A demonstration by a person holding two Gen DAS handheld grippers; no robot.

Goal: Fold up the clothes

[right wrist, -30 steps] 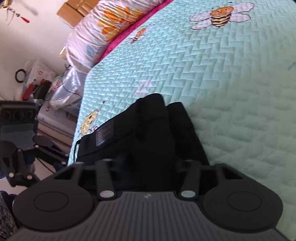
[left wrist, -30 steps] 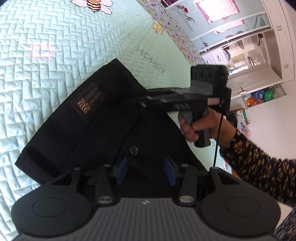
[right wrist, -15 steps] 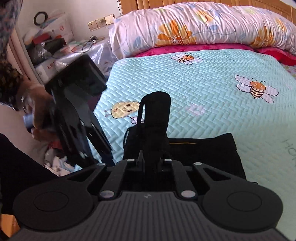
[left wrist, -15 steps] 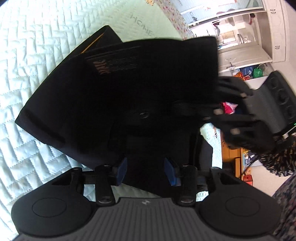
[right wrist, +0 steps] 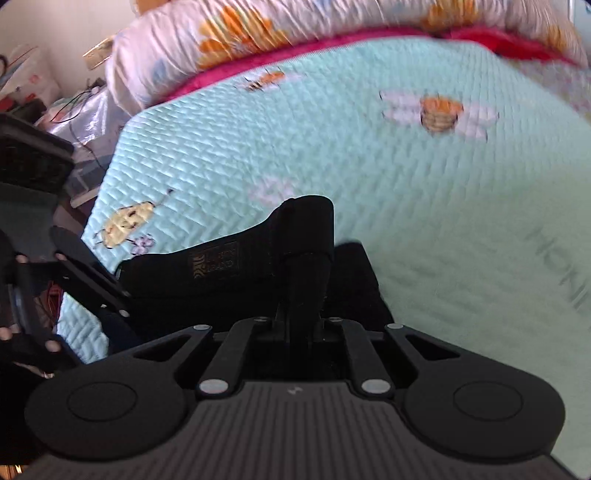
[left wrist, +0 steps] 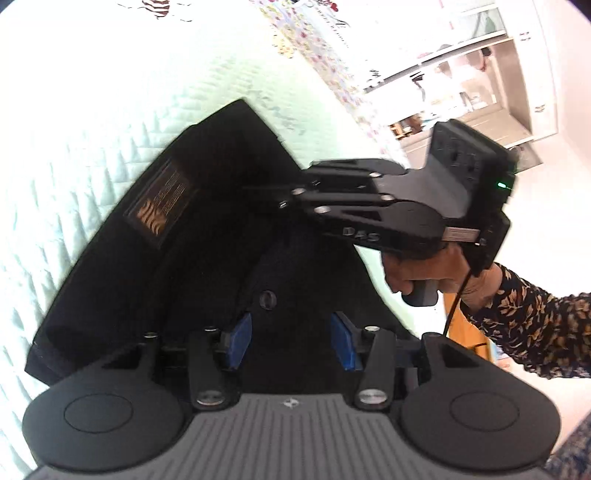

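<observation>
Black folded trousers [left wrist: 177,266] lying on the mint quilted bedspread [right wrist: 406,206], brand patch [left wrist: 159,202] facing up. Left gripper [left wrist: 291,341] spread wide over the near edge, blue pads [left wrist: 240,341] either side of the cloth, button [left wrist: 267,298] between. Right gripper [right wrist: 300,295] closed narrow, clamping a raised fold of the trousers. Flowered pillow [right wrist: 258,33] at the far end.

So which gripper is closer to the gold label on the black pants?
Right. The right gripper reaches over the black pants beside the gold label; the left gripper sits lower, near the button.
</observation>
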